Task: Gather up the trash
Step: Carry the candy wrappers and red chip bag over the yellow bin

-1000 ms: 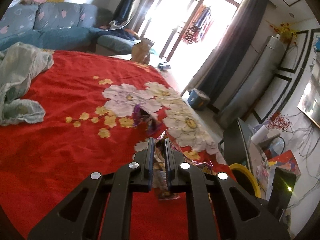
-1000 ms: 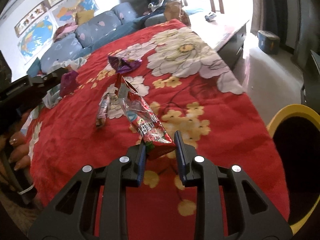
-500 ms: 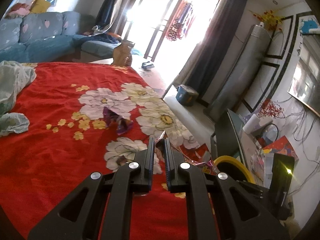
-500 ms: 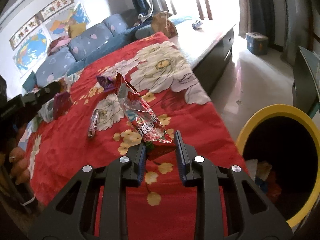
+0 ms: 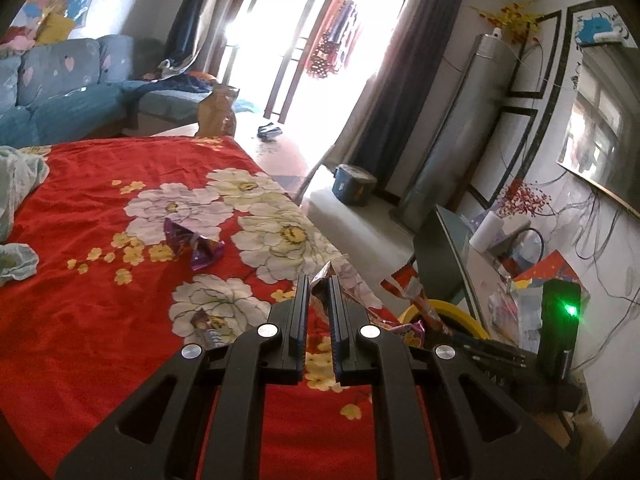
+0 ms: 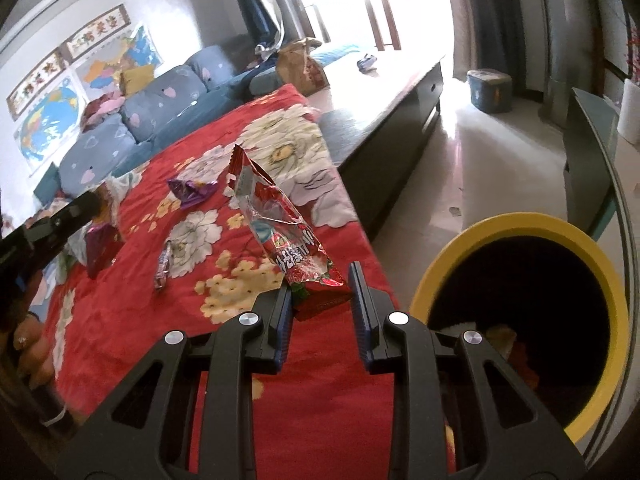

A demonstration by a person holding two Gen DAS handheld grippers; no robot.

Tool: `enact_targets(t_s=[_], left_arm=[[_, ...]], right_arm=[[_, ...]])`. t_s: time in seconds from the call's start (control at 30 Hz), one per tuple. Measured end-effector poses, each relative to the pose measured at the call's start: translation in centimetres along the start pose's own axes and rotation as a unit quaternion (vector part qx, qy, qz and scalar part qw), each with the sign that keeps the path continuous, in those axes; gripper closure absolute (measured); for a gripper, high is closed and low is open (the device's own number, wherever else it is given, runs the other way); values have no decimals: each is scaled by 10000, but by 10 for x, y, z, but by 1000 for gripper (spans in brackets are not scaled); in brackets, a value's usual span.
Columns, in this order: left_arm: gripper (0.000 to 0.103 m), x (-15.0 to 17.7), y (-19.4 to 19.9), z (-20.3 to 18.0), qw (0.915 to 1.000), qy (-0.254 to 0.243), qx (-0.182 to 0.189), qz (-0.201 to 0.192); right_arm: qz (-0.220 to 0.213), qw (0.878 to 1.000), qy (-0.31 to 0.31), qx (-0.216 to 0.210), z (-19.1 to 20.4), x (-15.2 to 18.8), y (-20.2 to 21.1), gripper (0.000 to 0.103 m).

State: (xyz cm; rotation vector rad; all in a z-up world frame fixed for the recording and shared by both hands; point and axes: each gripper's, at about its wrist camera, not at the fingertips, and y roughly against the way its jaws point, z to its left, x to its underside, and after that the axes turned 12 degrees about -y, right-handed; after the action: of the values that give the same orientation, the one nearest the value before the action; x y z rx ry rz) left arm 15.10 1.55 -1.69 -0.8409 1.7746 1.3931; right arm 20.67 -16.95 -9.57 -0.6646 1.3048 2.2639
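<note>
My right gripper is shut on a red snack wrapper and holds it up over the red flowered bed cover, beside the yellow-rimmed bin at the right. My left gripper is shut on a small dark wrapper; it shows in the right wrist view as purple. A purple wrapper and a small candy wrapper lie on the bed cover; both also show in the right wrist view. The bin's rim shows in the left wrist view.
A blue sofa stands behind the bed. A pale cloth lies at the left. A low dark platform and a blue box stand by the window. A glass-topped stand is next to the bin.
Both grippers have moved right toward the bin with their wrappers. The bin now fills more of the right wrist view.
</note>
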Motion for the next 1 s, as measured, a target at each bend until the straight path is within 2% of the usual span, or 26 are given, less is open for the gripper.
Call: enact_targets(t_s=[1.0], left_arm=[[94, 6, -20, -74, 9965, -716, 408, 141]], right_arm=[[-219, 9960, -714, 499, -83, 2, 29, 83]])
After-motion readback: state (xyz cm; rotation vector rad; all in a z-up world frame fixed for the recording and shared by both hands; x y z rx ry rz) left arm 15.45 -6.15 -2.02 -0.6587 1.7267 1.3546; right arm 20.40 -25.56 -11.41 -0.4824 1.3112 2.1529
